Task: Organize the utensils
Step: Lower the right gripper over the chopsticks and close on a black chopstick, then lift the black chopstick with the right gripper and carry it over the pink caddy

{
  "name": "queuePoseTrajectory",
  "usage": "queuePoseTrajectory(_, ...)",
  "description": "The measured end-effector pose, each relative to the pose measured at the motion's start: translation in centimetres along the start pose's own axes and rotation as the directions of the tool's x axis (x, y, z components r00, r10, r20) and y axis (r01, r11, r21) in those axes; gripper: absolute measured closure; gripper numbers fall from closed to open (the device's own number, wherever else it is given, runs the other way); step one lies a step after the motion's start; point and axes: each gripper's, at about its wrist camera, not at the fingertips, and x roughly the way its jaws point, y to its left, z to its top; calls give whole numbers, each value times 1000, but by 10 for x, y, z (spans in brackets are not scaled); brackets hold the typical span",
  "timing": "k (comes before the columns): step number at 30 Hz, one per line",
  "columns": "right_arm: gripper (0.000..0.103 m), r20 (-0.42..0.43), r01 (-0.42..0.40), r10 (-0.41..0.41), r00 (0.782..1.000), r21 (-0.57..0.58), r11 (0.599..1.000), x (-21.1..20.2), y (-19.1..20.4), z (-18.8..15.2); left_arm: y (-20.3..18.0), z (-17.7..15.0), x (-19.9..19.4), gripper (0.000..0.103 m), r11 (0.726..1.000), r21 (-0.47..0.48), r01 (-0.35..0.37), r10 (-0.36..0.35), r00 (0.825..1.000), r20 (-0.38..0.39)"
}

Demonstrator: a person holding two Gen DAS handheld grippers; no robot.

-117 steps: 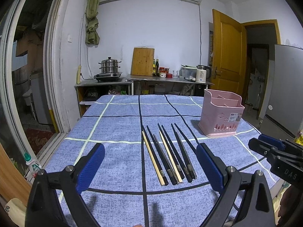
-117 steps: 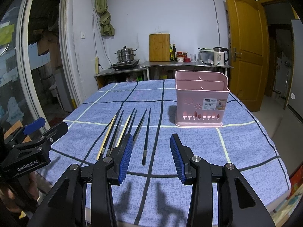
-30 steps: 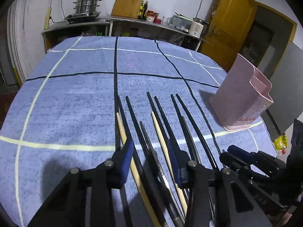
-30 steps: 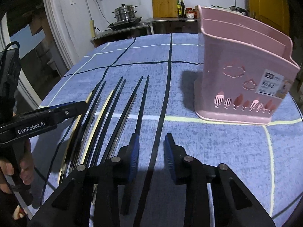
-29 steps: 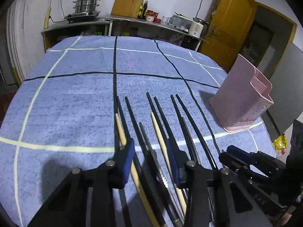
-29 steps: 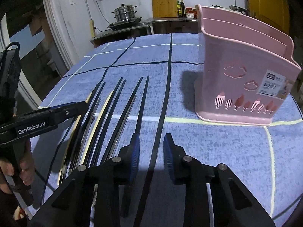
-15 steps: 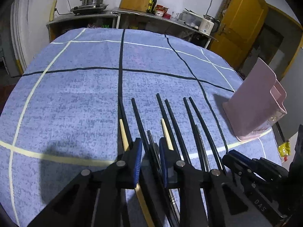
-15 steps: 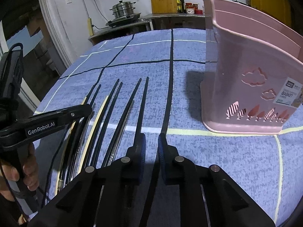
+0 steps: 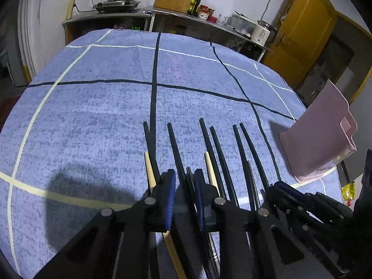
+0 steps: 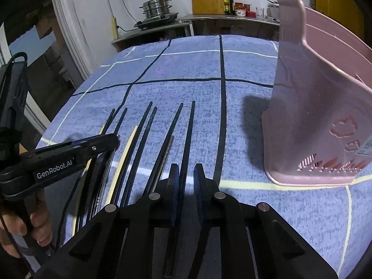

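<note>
**Both grippers closing on chopsticks**

The left gripper (image 9: 183, 195) is now sitting low over the row of chopsticks (image 9: 216, 153) on the bench (image 9: 93, 116), its jaws narrowed from the wide spread of a few seconds ago to a slim gap. Inside that gap a dark chopstick (image 9: 188, 181) is lying, with the pale chopstick (image 9: 150, 172) just outside the left pad; whether the pads are already pressing it, I cannot tell. The right gripper (image 10: 186, 181) is doing the same at the other end of the row: its jaws have drawn in around the outermost black chopstick (image 10: 189, 134) and are nearly touching it, though a sliver of gap is still showing. Nothing is lifted yet; every stick is still lying flat on the blue cloth. The pink basket (image 10: 325, 116) is standing upright to the right, near the row, apparently waiting to receive them. Both pickups look about to finish.
</note>
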Motion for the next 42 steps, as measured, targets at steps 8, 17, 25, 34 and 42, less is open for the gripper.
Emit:
queuePoseTrajectory(8, 89, -19, 10, -10, 1000, 17, 1000, 9, -2, 10, 4, 6, 4, 96, 1000, -23, -8, 8, 1000, -10)
queuePoseTrajectory(17, 89, -44, 58, -58, 997, -2, 998, 20, 5, 24, 6, 13, 10, 96, 1000, -29, -7, 7, 1000, -25)
queuePoseTrajectory(25, 96, -73, 81, -82, 994, -22, 996, 29, 9, 35, 3, 24, 17, 96, 1000, 5, -14, 15, 998, -56)
queuePoseTrajectory(34, 97, -13, 11, -11, 1000, 3, 1000, -3, 7, 38, -2, 32, -8, 97, 999, -9, 39, -39, 999, -7)
queuePoseTrajectory(42, 97, 90, -41, 40, 995, 5, 999, -60, 9, 43, -18, 38, -73, 98, 995, 51, 91, -96, 991, 96)
